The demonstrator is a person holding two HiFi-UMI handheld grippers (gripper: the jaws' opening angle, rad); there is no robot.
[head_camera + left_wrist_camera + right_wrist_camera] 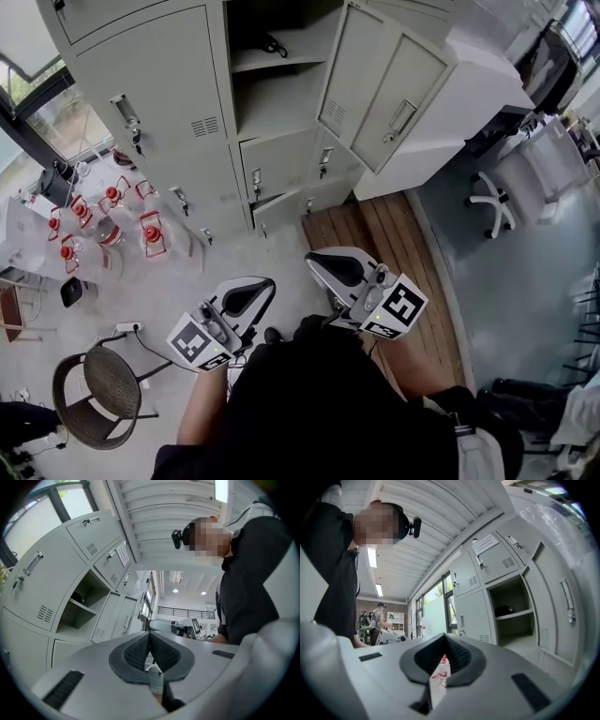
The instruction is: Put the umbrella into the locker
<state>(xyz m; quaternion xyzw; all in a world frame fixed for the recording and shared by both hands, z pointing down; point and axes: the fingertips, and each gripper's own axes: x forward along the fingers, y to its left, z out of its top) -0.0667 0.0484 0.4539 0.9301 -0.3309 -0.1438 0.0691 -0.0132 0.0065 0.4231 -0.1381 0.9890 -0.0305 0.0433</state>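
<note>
A dark folded umbrella (272,44) lies on the upper shelf of the open locker compartment (274,89), whose door (384,84) is swung out to the right. The umbrella (505,610) also shows as a dark lump on that shelf in the right gripper view, and as a dim lump (77,595) in the left gripper view. My left gripper (267,281) and my right gripper (314,258) hang side by side low over the floor, well short of the lockers. The left gripper (149,634) and the right gripper (444,637) are both shut and hold nothing.
Grey lockers (159,103) fill the wall ahead; one low door (281,208) stands ajar. Several red-topped objects (150,234) stand on the floor at left. A round wicker chair (108,384) is near left, a wooden platform (375,234) and a white chair base (492,202) at right.
</note>
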